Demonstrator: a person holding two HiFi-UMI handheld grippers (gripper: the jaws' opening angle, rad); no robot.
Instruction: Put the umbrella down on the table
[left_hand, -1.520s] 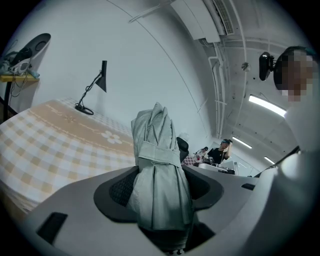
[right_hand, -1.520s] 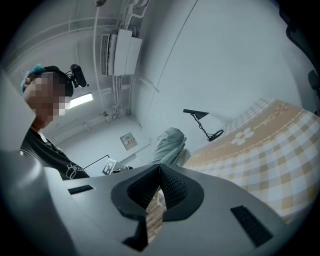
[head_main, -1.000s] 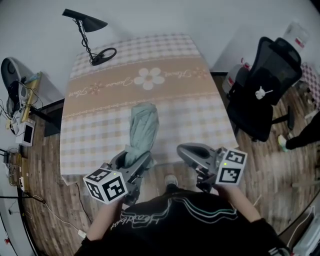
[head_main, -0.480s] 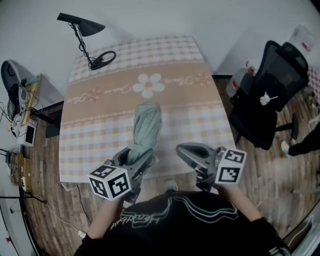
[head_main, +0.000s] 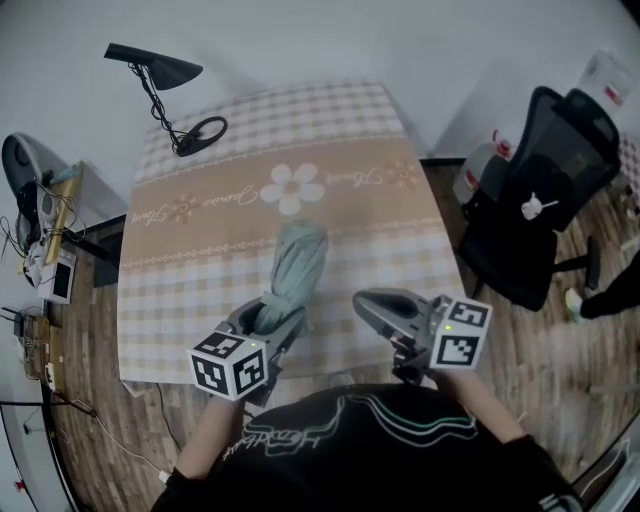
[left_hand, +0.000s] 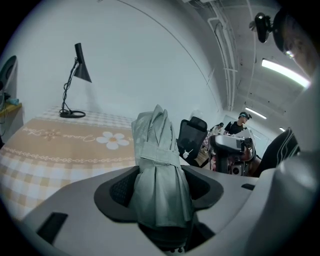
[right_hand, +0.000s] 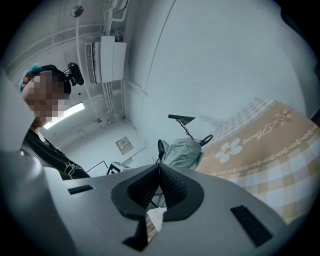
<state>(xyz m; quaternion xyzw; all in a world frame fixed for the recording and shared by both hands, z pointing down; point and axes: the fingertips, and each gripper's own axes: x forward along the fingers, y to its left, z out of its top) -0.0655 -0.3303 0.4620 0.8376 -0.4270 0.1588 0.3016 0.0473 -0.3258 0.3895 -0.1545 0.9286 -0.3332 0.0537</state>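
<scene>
Folded umbrella (head_main: 297, 265) in left gripper (head_main: 272, 320) — over table (head_main: 190, 262)

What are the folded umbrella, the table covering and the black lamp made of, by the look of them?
The umbrella looks like thin matte fabric, pale green: it gathers in soft pleats under a strap. The tablecloth seems printed cloth or vinyl; it lies flat, so which is unclear. The lamp looks like black painted metal, thin and rigid.
</scene>
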